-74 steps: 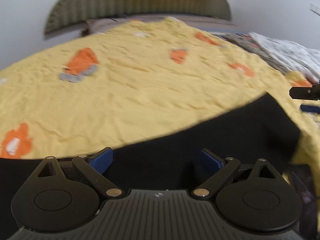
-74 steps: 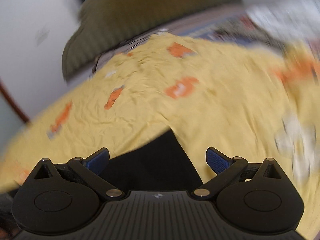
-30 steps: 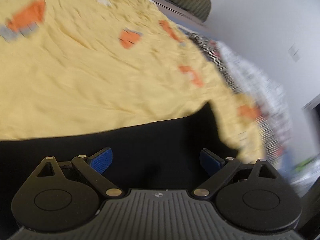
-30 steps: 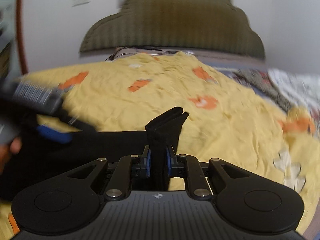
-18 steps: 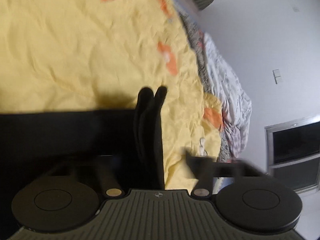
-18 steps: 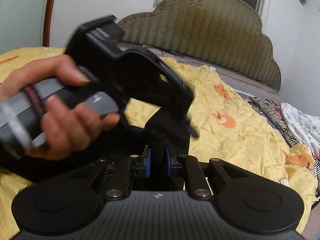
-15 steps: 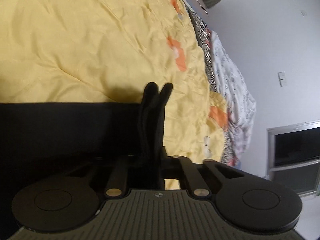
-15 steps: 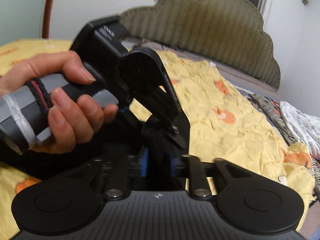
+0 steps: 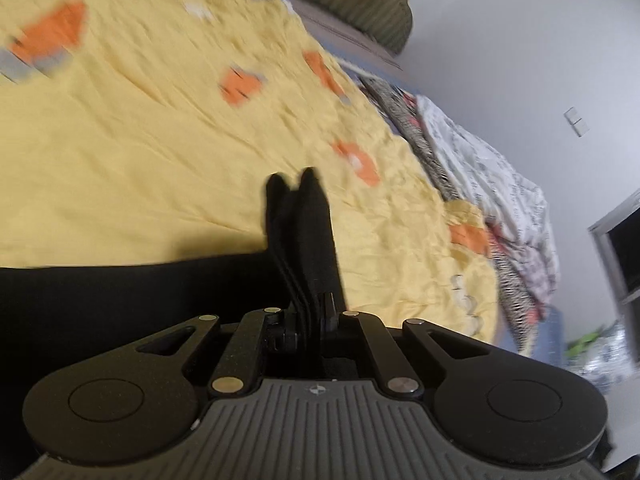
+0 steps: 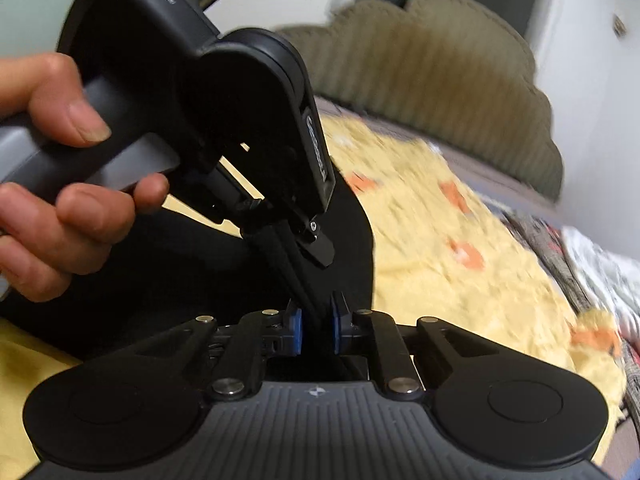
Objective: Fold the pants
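Black pants (image 9: 120,304) lie on a yellow bedspread (image 9: 140,152). My left gripper (image 9: 310,316) is shut on a bunched edge of the pants, and the fabric stands up between its fingers. My right gripper (image 10: 316,324) is shut on the same pants edge (image 10: 348,240). In the right wrist view the left gripper (image 10: 280,236) is held in a hand just ahead and to the left of the right gripper. It pinches the cloth very close to the right gripper.
An olive padded headboard (image 10: 440,80) stands at the far end of the bed. Patterned and white bedding (image 9: 492,176) is heaped along the right edge of the bed. A grey wall (image 9: 520,40) lies beyond it.
My left gripper has closed on the pants edge next to my right gripper, which kept its hold. Both grippers have lifted and turned with the cloth; the views are blurred.
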Tool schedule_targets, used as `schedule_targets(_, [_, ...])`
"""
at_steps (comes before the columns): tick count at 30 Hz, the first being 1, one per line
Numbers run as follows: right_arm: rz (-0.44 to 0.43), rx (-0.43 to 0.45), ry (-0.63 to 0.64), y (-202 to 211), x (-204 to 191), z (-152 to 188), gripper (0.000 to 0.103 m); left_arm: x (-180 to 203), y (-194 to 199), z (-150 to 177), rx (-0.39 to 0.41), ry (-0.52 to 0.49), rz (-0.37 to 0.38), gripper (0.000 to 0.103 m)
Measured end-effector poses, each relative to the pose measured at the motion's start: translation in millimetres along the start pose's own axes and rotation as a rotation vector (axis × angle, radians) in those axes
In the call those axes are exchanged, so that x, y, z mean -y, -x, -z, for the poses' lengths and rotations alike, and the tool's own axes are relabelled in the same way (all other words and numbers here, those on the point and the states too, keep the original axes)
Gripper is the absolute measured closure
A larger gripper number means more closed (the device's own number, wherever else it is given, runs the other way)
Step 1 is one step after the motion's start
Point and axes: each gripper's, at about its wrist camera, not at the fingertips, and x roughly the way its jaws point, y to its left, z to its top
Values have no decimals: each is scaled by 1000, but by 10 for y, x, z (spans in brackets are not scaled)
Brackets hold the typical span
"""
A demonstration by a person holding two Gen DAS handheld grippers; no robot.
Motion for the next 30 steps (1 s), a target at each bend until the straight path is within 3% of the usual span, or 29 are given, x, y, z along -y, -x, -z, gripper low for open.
schedule_targets(4, [-101,54,62,121,-412,-109,90,-263,533,101,54,-24,-137,97])
schedule_targets(10, [-304,47,120,153,-1017,-219,90,-694,1158,322,150,-42,-382,96])
schedule_targets(17, [-432,25,194,58,-1500,-257,90,-1301,1424,469,123,51,-502,94])
schedule_targets(18, [-429,25,206,29,-1529,-261,90,-1353,1406,475,116,58,-510,91])
schedule_targets(19, [-426,18,212,-7,-1555,-265,90,-1392,1367,479,102,53,-532,76])
schedule_targets(21, [-417,-20,244,-74,-1622,-252,90,-1426,1326,495,68,35,-555,70])
schedule_targets(23, [-408,-26,254,-52,-1645,-276,88,-1442,1381,508,78,42,-567,53])
schedule_targets(25, [-454,-40,231,3,-1625,-344,87,-1432,1480,527,110,34,-592,42])
schedule_targets(28, [-603,-34,68,118,-1248,-431,87,-1397,1704,561,206,20,-662,37])
schedule_targets(30, [-615,-17,-36,96,-1088,-504,87,-1350,1761,519,249,1,-666,35])
